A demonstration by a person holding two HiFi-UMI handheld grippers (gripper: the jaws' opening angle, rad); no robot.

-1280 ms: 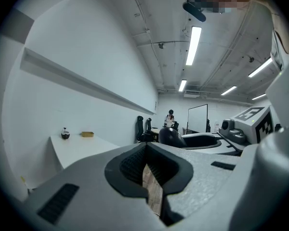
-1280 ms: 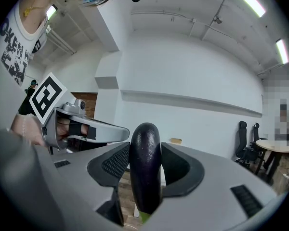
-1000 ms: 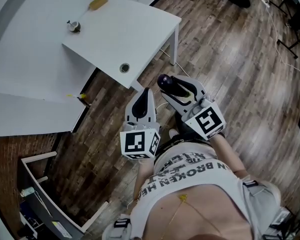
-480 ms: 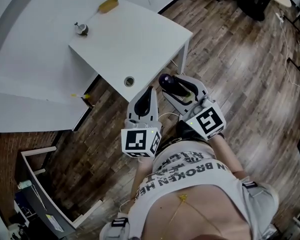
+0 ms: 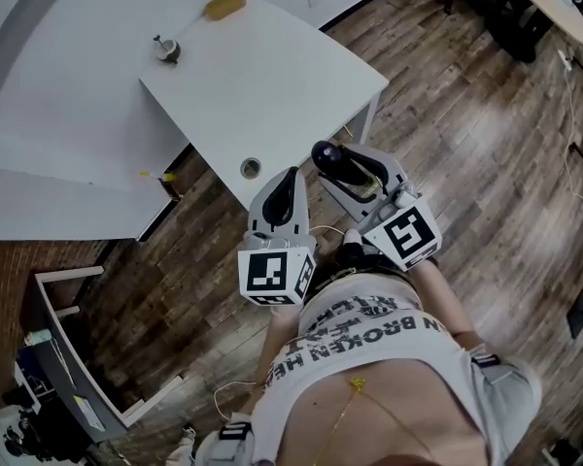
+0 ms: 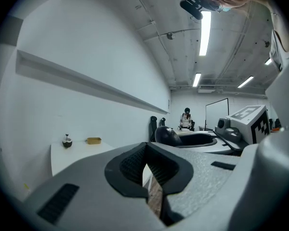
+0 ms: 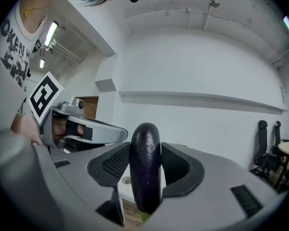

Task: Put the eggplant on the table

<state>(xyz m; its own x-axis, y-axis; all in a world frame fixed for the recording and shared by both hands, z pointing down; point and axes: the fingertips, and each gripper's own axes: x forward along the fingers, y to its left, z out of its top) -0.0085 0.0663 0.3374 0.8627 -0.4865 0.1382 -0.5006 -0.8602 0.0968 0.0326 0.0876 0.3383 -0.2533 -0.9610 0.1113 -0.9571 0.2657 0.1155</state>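
1. Head view: the floor is wood plank. A white tabletop [image 5: 272,76] lies ahead of both grippers, and its near corner, with a round cable hole [image 5: 250,168], is just beyond the left gripper's tips. A small dark round object [image 5: 167,49] and a yellow item [image 5: 223,5] sit far across it.
2. Head view: the left gripper [image 5: 290,177] has its jaws together and holds nothing. Just to its right, the right gripper [image 5: 344,166] clamps the eggplant [image 5: 326,156] over the floor, short of the tabletop's edge. The eggplant's rear end is hidden inside the jaws.
3. Left gripper view: the left gripper [image 6: 147,146] has its pads meeting, with only a sliver of floor showing below them. The tabletop [image 6: 79,153] is ahead to the left. The eggplant [image 6: 167,136] is to the right, and a distant seated person is too small to make out.
4. Right gripper view: the right gripper [image 7: 145,170] presses its pads on both sides of the dark eggplant [image 7: 145,158], which points forward. A strip of tabletop [image 7: 121,190] shows beneath. The eggplant's lower end is cut off. Office chairs [image 7: 266,153] stand far to the right.
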